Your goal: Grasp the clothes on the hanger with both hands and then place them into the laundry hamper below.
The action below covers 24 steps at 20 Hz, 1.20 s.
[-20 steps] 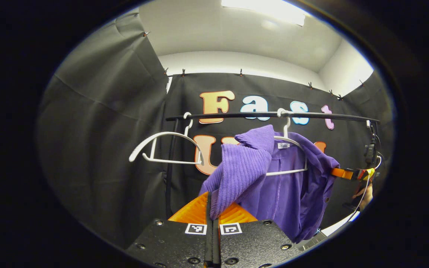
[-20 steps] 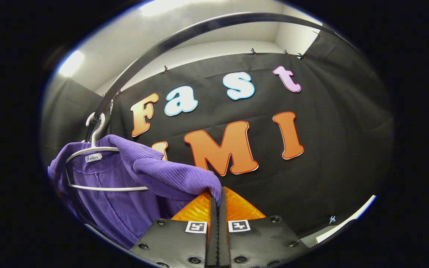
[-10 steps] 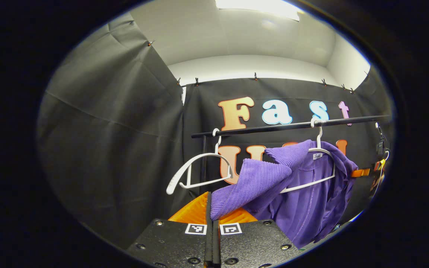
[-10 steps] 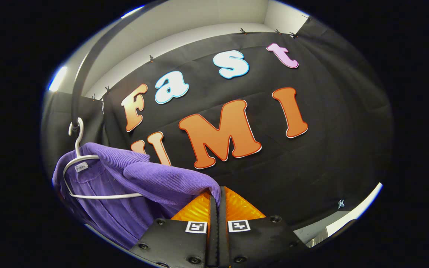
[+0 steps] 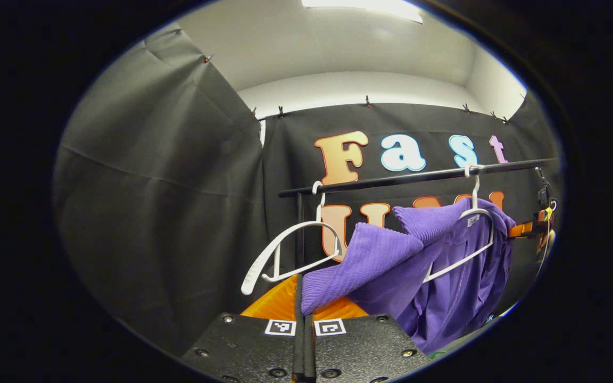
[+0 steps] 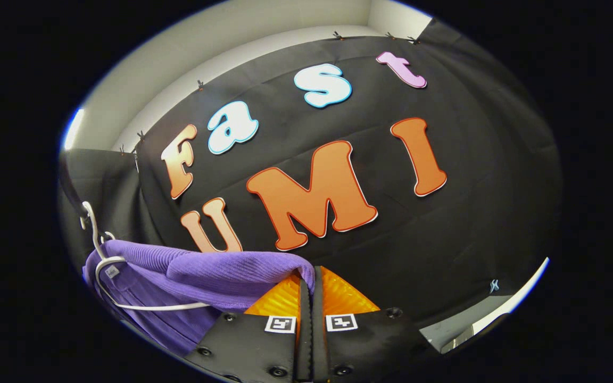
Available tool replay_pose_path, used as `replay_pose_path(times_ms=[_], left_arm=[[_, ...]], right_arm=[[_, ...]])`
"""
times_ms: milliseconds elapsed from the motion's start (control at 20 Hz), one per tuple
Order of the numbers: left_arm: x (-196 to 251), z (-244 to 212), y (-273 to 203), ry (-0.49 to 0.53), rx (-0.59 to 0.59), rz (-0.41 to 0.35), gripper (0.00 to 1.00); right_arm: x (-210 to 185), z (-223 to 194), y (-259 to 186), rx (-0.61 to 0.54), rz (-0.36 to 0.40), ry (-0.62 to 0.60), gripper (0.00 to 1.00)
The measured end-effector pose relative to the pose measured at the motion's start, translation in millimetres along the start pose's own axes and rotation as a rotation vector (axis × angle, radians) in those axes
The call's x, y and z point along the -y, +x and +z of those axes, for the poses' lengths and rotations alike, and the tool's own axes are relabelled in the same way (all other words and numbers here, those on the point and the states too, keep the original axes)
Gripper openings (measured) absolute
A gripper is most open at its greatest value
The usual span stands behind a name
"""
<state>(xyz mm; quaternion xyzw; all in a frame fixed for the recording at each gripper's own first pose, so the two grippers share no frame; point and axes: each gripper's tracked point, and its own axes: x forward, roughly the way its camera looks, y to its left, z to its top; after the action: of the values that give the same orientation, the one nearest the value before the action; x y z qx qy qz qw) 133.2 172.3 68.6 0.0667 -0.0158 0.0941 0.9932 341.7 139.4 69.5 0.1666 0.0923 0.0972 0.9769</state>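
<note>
left claw (image 5: 303, 304): clenched on purple cardigan (image 5: 381, 255) shoulder, lower centre
right claw (image 6: 311, 282): clenched on the other shoulder, lower centre
cardigan: hanging off white hanger (image 5: 469, 242) on black rail (image 5: 418, 178), right of frame
empty hanger (image 5: 290, 250): just left of cardigan

In the left gripper view, the left hand-held gripper (image 5: 303, 306) sits low and near, its two fingers pressed together on a fold of the purple ribbed garment (image 5: 386, 255). From that pinch the cloth stretches up and to the right to a white hanger (image 5: 471, 234) hooked on the black rail (image 5: 418, 178). To the left, an empty white hanger (image 5: 290, 250) hangs tilted from the same rail. At the far right edge, the other hand-held gripper (image 5: 524, 229) touches the garment's far side.
</note>
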Motion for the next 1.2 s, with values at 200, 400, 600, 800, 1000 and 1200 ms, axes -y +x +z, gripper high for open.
replay_pose_path(times_ms=[200, 400, 600, 800, 1000, 1200], left_arm=[[-2.0, -23.9, 21.9, 0.029, -0.053, 0.0, 0.02], [3.0, -45.0, 31.3, 0.043, -0.09, -0.011, 0.0], [11.7, -67.8, 39.2, 0.058, -0.137, -0.031, 0.0], [13.8, -73.6, 41.3, 0.046, -0.149, -0.047, 0.0], [8.9, -70.2, 56.4, 0.031, -0.139, -0.028, 0.0], [12.7, -86.4, 58.0, 0.062, -0.143, -0.028, 0.0]], right_arm=[[11.1, -0.7, 16.8, -0.046, 0.01, 0.058, 0.07], [16.9, -18.9, 30.1, -0.098, -0.004, 0.075, 0.07], [17.5, -40.5, 46.7, -0.157, -0.033, 0.064, 0.07], [24.7, -39.7, 70.8, -0.151, -0.106, 0.021, 0.08], [37.2, -15.0, 90.3, -0.097, -0.142, 0.04, 0.07], [43.9, -50.7, 105.7, -0.154, -0.128, 0.062, 0.07]])
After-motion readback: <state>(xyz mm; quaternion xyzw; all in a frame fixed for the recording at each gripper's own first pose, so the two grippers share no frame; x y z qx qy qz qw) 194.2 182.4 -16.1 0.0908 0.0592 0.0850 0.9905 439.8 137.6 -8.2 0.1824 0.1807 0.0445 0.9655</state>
